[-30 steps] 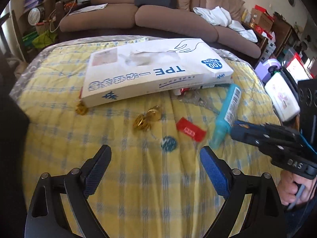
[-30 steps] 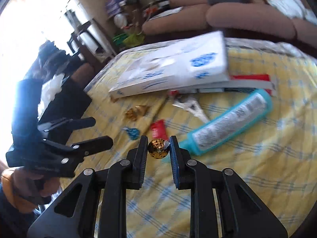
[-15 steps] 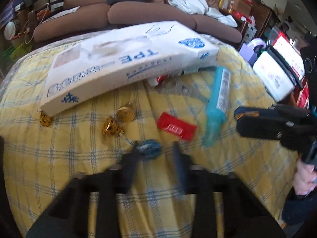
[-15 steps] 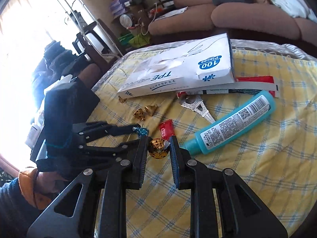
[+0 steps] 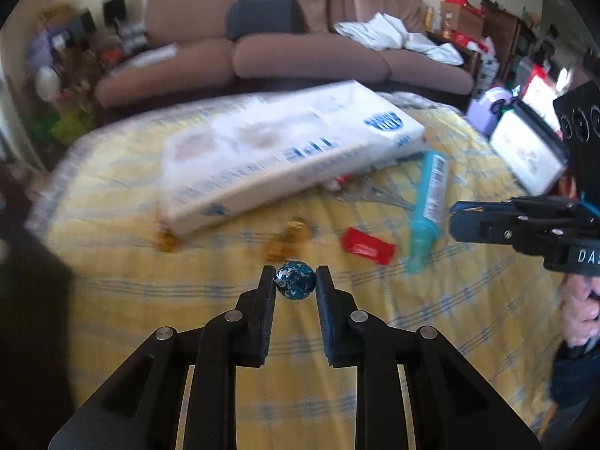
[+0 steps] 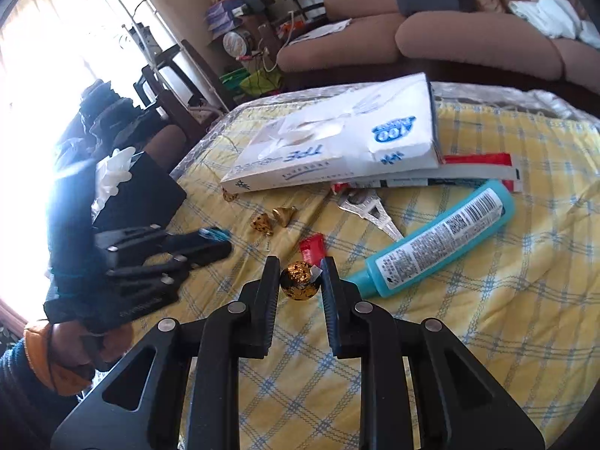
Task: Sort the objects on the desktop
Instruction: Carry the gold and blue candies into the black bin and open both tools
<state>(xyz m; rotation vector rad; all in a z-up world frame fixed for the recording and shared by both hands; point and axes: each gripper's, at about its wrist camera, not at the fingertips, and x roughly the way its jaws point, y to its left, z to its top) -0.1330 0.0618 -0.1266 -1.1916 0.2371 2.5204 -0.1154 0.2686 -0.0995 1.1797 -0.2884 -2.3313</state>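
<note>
Blue foil ball (image 5: 295, 279) sits pinched between the jaws of the left gripper (image 5: 294, 281), lifted clear of the yellow checked cloth (image 5: 431, 311) on the counter. Its jaws have just closed on it. Right gripper (image 6: 300, 281) pinches a gold foil ball (image 6: 299, 280) above the cloth, near the teal tube (image 6: 442, 242) and red wrapper (image 6: 313, 248); farther off lies the white glove box (image 6: 337, 142).

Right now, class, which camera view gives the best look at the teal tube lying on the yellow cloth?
The right wrist view: the teal tube lies close and sharp there, its whole length visible with barcode and label print showing. In the left wrist view the tube is farther off, foreshortened and smeared by motion blur, so its label cannot be read.
</note>
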